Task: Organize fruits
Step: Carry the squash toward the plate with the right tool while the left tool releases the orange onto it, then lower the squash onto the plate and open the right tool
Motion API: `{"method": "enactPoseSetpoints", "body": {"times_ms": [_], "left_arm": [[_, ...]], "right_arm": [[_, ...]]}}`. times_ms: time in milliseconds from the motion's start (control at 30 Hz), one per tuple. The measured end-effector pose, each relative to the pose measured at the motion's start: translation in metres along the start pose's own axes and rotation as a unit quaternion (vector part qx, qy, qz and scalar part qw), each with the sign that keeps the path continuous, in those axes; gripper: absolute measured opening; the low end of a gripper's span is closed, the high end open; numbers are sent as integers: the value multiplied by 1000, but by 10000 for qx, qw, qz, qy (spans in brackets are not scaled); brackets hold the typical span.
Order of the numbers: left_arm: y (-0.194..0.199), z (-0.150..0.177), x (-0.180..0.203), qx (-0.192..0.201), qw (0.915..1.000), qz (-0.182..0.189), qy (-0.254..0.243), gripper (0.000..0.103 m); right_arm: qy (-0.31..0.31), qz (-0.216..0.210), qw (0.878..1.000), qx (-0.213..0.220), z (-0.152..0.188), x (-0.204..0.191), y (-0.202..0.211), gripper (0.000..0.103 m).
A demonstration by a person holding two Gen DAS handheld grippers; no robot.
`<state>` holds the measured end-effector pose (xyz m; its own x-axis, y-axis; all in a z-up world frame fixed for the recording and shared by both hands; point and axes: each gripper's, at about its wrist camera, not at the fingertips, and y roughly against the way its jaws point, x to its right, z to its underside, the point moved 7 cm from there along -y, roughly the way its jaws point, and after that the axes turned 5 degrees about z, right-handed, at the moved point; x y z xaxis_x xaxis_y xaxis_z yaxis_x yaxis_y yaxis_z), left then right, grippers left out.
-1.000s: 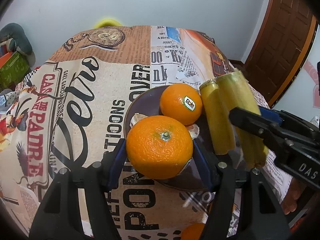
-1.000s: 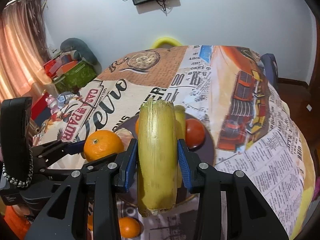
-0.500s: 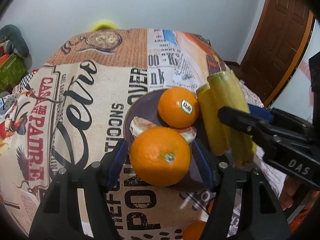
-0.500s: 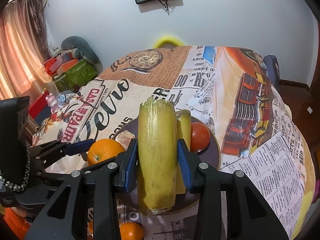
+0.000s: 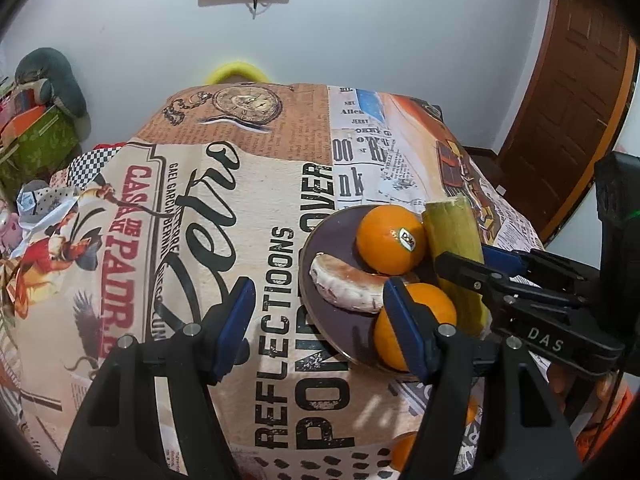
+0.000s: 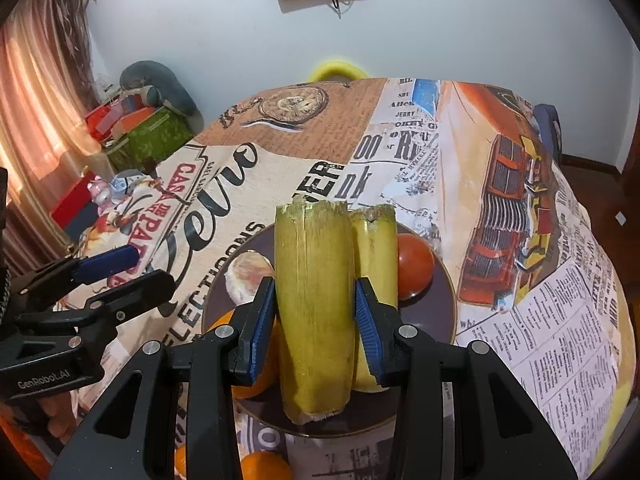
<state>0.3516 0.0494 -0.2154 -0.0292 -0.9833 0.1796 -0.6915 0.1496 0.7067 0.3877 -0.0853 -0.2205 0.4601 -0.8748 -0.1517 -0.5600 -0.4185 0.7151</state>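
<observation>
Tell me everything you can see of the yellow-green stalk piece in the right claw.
The yellow-green stalk piece is a thick, fibrous-looking cut length with lengthwise streaks and ragged, paler cut ends. It stands nearly upright over the dark plate, clamped at mid-length between the blue pads of the right claw. A second, similar piece sits close behind it on its right; whether they touch is unclear. Its lower end hangs above the plate's near rim.

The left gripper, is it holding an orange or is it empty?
Empty. The left gripper is open with only tablecloth between its pads; the orange sits on the plate behind its right finger.
</observation>
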Motion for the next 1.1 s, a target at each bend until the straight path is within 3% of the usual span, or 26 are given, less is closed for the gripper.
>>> {"method": "enactPoseSetpoints", "body": {"times_ms": [300,833,1100], "left_arm": [[3,1,0,39,10000,-1,26,66],[33,6,9,162,9998,-56,-63,66],[50,11,7,190,9997,-133,-55,66]], "right_arm": [[92,60,9998,138,-9,-2,9,38],[241,201,9995,-2,4,4,15,38],[232,186,9994,197,7,4,47,38]]}}
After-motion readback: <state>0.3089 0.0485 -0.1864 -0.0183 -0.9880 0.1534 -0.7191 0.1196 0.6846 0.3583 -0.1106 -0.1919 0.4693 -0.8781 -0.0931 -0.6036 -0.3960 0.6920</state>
